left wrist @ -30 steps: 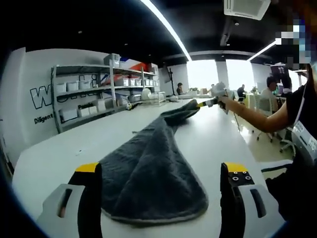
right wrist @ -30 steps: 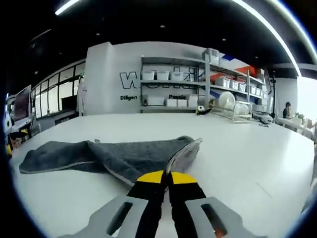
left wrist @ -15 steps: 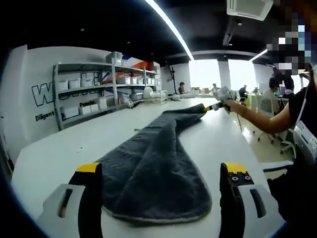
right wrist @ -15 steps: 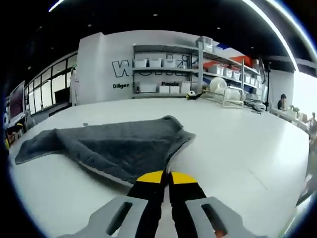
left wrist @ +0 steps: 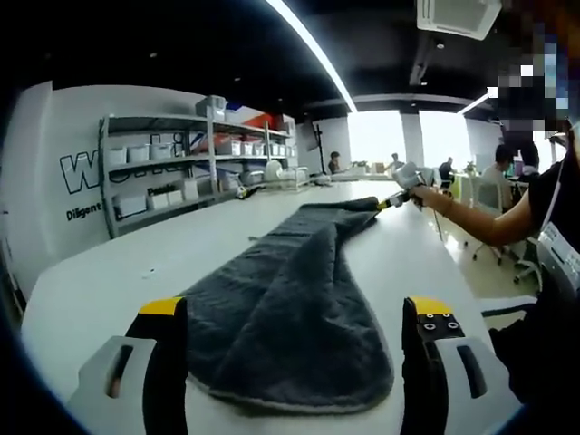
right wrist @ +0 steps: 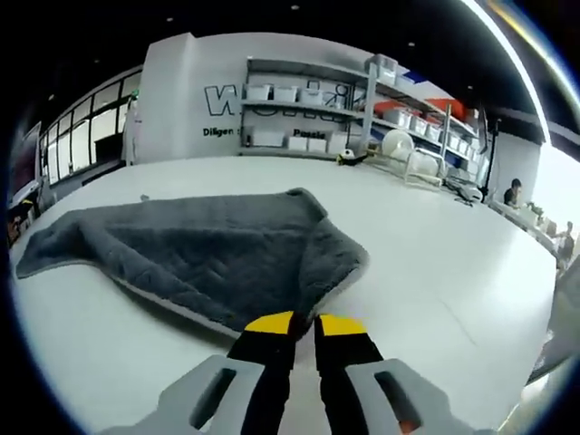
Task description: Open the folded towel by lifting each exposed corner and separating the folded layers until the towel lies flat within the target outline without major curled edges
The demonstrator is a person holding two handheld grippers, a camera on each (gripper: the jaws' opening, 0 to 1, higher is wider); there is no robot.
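Observation:
A dark grey towel (left wrist: 281, 299) lies stretched along the white table (left wrist: 109, 281), running from between my left gripper's (left wrist: 294, 317) wide-open jaws to the far end. Nothing is held in the left jaws; the towel's near rounded edge lies on the table between them. At the far end, the right gripper (left wrist: 391, 199) holds the towel's corner low over the table. In the right gripper view, the towel (right wrist: 208, 254) spreads out to the left with its light hem showing. The right gripper (right wrist: 305, 319) is pinched on the near edge, with only a thin gap between its tips.
Metal shelves (left wrist: 172, 172) with white bins line the wall beyond the table's left side, also visible as shelves (right wrist: 308, 118) in the right gripper view. A person's arm (left wrist: 480, 217) reaches over the right table edge. Bare tabletop (right wrist: 444, 263) extends to the right of the towel.
The right gripper has pulled its corner outward and lowered it, so the bunched, raised fold has spread wider and flatter. Its tips now show a slightly wider gap. The left gripper has stayed open.

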